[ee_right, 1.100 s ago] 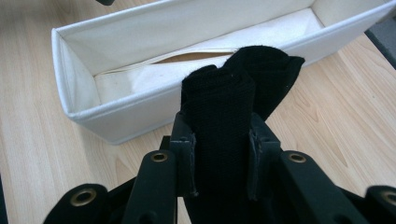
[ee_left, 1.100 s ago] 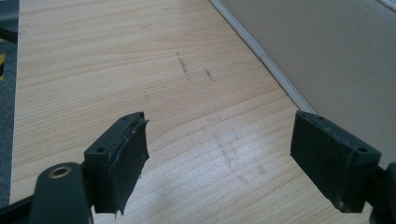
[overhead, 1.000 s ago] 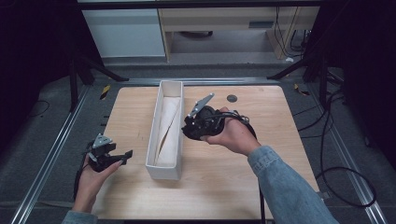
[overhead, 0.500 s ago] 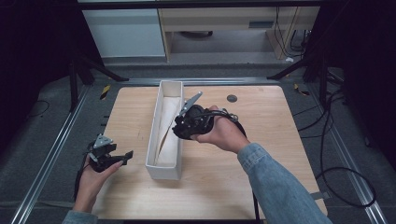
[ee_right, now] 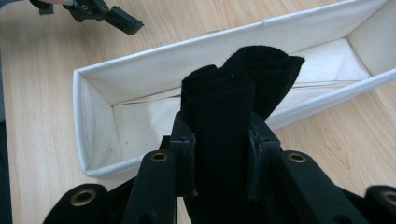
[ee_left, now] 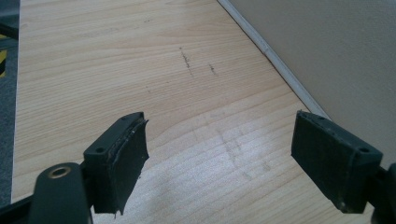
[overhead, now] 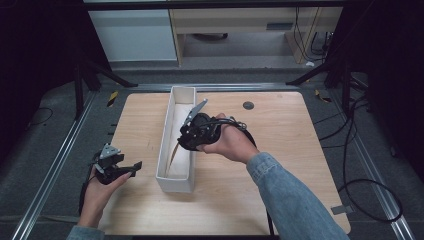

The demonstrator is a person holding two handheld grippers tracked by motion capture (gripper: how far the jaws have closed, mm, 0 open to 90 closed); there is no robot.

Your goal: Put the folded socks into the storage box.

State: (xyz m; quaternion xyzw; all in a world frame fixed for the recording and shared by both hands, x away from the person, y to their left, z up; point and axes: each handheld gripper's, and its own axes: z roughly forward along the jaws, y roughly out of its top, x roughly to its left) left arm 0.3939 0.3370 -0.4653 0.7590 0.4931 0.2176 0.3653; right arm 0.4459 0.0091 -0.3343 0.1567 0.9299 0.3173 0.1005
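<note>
A long white fabric box (overhead: 164, 150) stands lengthwise on the wooden table (overhead: 280, 150). My right gripper (overhead: 184, 140) hangs over the box's right wall, tilted down toward its inside. It is shut on a folded black cloth (ee_right: 238, 79), which sticks up between the pads (ee_right: 187, 154) above the box's open interior (ee_right: 140, 56). My left gripper (overhead: 134, 167) rests low at the table's left edge, jaws wide apart with only bare wood between them (ee_left: 219, 154). The box's outer wall (ee_left: 327, 51) rises to its right.
A small dark round disc (overhead: 248, 105) sits in the tabletop at the back right. Cables (overhead: 360, 165) trail over the floor to the right of the table. Metal rails (overhead: 55, 170) run along both sides. A thin brown line (overhead: 174, 150) lies on the box floor.
My right hand has carried the black cloth leftward, from beside the box to over its right wall. The left hand has stayed where it was.
</note>
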